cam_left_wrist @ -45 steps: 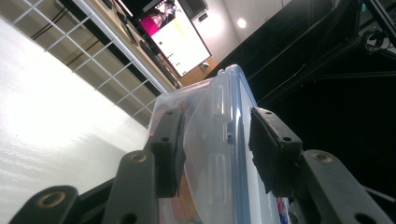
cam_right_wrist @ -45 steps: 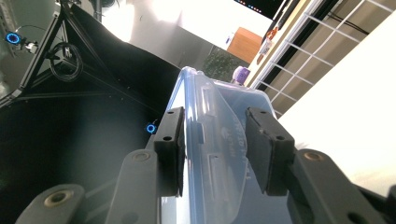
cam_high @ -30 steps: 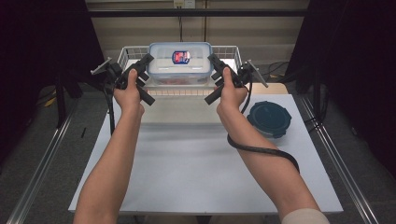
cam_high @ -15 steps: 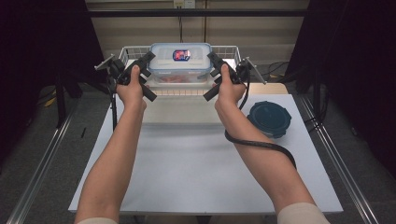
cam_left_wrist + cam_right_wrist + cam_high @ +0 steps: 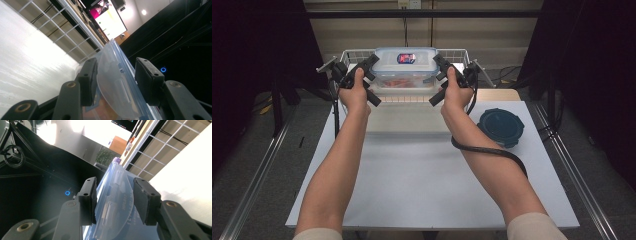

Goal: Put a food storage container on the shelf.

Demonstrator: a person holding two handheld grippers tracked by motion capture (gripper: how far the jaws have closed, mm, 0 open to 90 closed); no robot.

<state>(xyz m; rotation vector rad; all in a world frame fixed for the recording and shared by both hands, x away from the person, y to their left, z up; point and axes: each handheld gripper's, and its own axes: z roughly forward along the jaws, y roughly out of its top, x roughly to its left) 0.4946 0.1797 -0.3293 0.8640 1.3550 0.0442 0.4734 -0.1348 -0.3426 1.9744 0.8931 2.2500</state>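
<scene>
From my station I see the table [image 5: 412, 180] with a wire basket [image 5: 357, 54] at its 12 o'clock edge. In the basket is a lidded container [image 5: 404, 75]. The left gripper [image 5: 364, 80] is at the container's 9 o'clock end, the right gripper [image 5: 443, 80] at its 3 o'clock end. A round lid [image 5: 500, 128] lies on the table at 4 o'clock from the container.

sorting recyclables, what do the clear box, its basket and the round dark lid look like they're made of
Box: likely clear plastic, bluish glossy lid; red contents show through.
Basket: thin white-coated wire grid, probably metal.
Round lid: dark teal, smooth, probably plastic.
</scene>
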